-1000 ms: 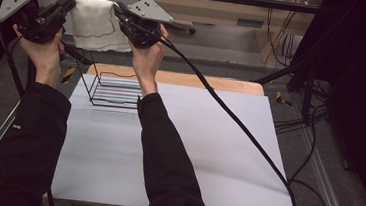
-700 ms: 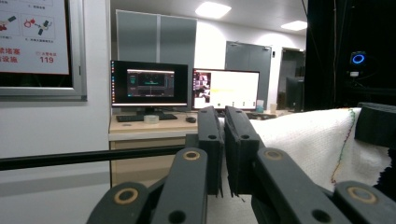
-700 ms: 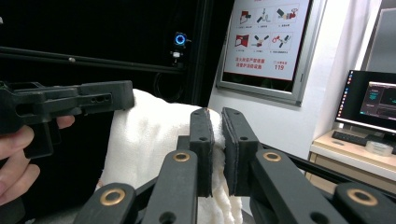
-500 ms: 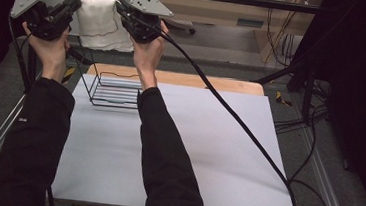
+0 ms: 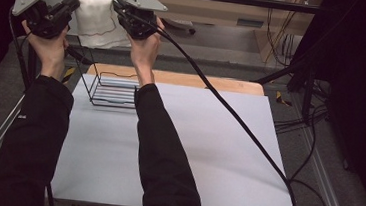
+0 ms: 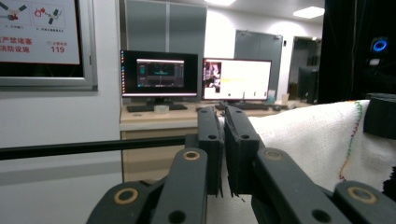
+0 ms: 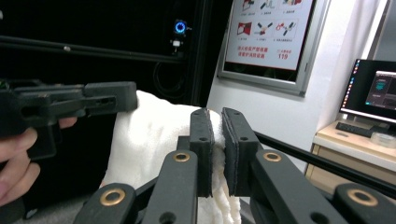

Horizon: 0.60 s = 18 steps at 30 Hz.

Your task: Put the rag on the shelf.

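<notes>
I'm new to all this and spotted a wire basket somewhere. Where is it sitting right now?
In the high view, the wire basket sits at the table's far left corner, between the person's forearms, below the raised white cloth.

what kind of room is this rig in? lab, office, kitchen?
Most likely a lab or office workspace. Two lit monitors sit on a desk by the wall, an instruction poster hangs framed, and the white table has loose cables beside it. Nothing kitchen-like shows.
</notes>
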Available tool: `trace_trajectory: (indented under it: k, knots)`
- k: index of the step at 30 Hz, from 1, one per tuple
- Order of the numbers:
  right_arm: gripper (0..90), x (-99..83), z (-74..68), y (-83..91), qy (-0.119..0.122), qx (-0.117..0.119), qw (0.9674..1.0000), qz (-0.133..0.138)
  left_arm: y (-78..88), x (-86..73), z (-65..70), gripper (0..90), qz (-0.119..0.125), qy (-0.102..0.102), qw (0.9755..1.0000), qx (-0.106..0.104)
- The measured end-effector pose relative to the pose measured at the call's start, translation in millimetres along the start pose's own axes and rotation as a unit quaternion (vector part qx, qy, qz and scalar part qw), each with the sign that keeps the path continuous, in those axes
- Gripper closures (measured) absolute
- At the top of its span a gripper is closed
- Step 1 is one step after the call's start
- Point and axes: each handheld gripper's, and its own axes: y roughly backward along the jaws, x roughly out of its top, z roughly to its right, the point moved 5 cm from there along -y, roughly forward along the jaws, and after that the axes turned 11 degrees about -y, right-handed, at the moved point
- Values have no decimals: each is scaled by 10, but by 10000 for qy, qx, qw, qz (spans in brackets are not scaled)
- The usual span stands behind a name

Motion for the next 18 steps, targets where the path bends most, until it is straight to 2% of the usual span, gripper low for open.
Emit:
trace_trajectory:
  k: [2, 6, 15, 18]
  knots:
    - [832, -53, 11, -5, -9, 2, 10000, -48, -9, -20, -3, 854, -46, -9, 10000, -19]
    - [832, -132, 64, -6, -172, -14, 9998, -102, -12, -23, 28, 854, -81, -58, 9999, -69]
    - [831, -275, 99, 19, -129, -50, 9996, -259, -51, -88, 82, 853, -310, -160, 9992, -169]
    - [831, -303, 124, 35, -186, -50, 9995, -252, -68, -98, 100, 854, -321, -115, 9992, -213]
